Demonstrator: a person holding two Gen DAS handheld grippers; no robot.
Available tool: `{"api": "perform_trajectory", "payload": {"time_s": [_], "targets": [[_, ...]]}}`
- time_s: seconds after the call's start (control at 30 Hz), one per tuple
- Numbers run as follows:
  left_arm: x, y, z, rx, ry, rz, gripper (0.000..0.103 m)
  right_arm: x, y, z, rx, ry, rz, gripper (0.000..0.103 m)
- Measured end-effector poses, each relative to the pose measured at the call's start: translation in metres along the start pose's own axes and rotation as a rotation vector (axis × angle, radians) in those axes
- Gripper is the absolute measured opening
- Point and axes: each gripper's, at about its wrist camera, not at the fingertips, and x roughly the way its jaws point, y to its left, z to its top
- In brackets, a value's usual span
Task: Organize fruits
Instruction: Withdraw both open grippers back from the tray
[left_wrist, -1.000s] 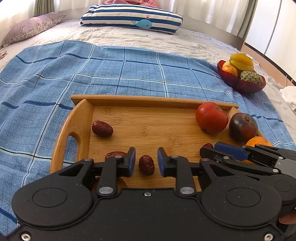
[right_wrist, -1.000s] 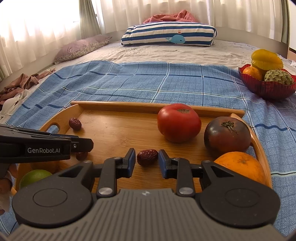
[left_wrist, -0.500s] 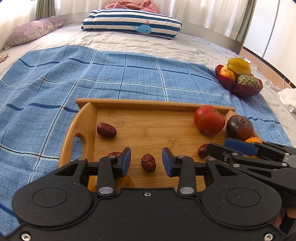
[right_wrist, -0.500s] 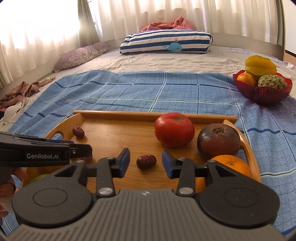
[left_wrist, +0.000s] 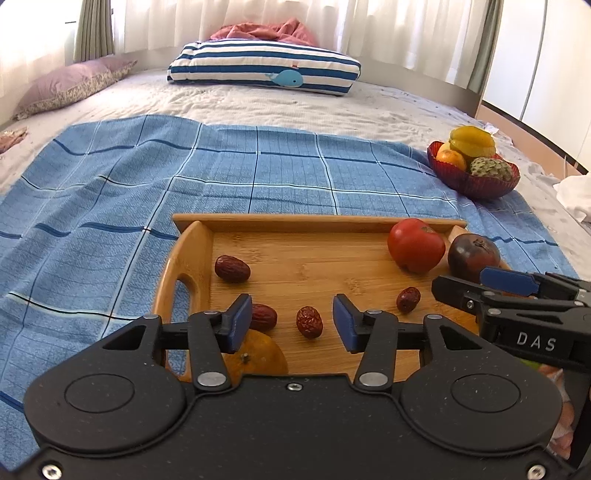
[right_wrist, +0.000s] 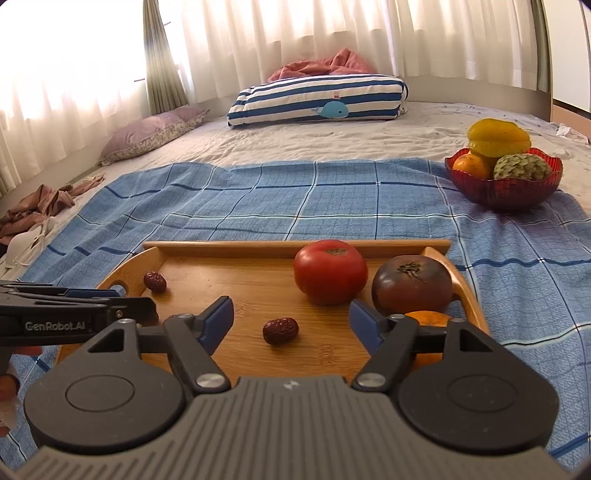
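One date (left_wrist: 309, 322) between open left hand-held gripper (left_wrist: 291, 325) fingers, untouched

bare tray floor (left_wrist: 314, 258) between dates (left_wrist: 232, 268) and tomato (left_wrist: 415, 244)

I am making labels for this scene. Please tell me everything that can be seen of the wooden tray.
The wooden tray looks like light bamboo, rectangular, with a low raised rim and curved end walls with cut-out handles. It lies flat on the blue checked blanket. It carries four red dates, a red tomato, a dark tomato and an orange. Neither hand-held gripper visibly touches it.
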Motion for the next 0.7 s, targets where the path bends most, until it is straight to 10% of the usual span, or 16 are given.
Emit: {"api": "perform_trajectory", "payload": {"time_s": [0.7], "targets": [[-0.047,-0.016,-0.019,0.080,-0.092,0.003,0.082,-0.030,0.001,-0.013,-0.006,-0.049,-0.030,0.091]]}}
